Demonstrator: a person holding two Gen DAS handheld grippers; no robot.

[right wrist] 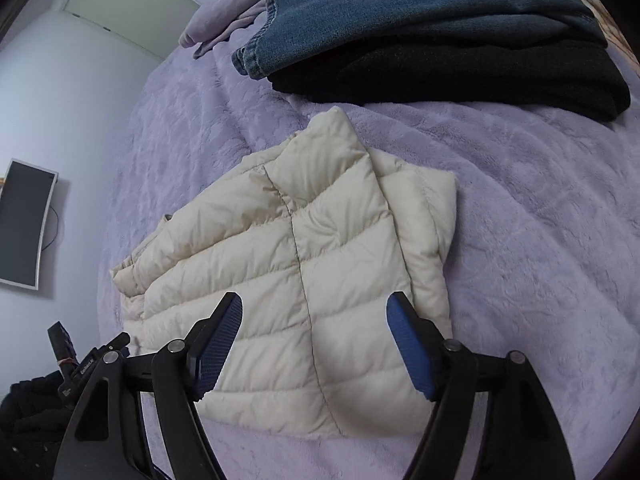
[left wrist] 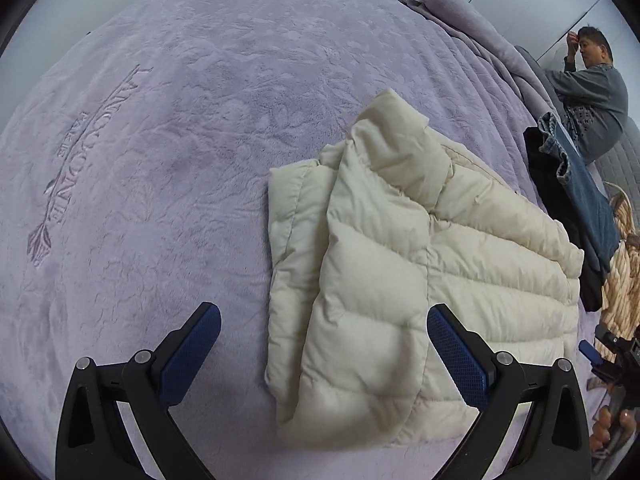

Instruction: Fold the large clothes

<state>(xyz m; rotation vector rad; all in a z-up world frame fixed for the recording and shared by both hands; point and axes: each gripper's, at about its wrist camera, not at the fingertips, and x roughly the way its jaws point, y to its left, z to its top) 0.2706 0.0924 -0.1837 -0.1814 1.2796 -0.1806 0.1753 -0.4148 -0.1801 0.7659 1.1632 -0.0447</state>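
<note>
A cream quilted puffer jacket (left wrist: 384,264) lies folded into a compact rectangle on the lilac plush blanket (left wrist: 160,140). It also shows in the right wrist view (right wrist: 304,248). My left gripper (left wrist: 324,334) is open and empty, hovering above the jacket's near edge. My right gripper (right wrist: 314,324) is open and empty, hovering above the jacket's near part from the other side. The right gripper also shows at the far right edge of the left wrist view (left wrist: 612,356).
Folded blue jeans (right wrist: 420,8) lie on a folded black garment (right wrist: 460,76) behind the jacket. A bunched lilac blanket (right wrist: 236,12) lies at the back. A person (left wrist: 588,92) sits at the bed's edge. A wall monitor (right wrist: 24,224) is on the left, dark clothes (right wrist: 28,420) below.
</note>
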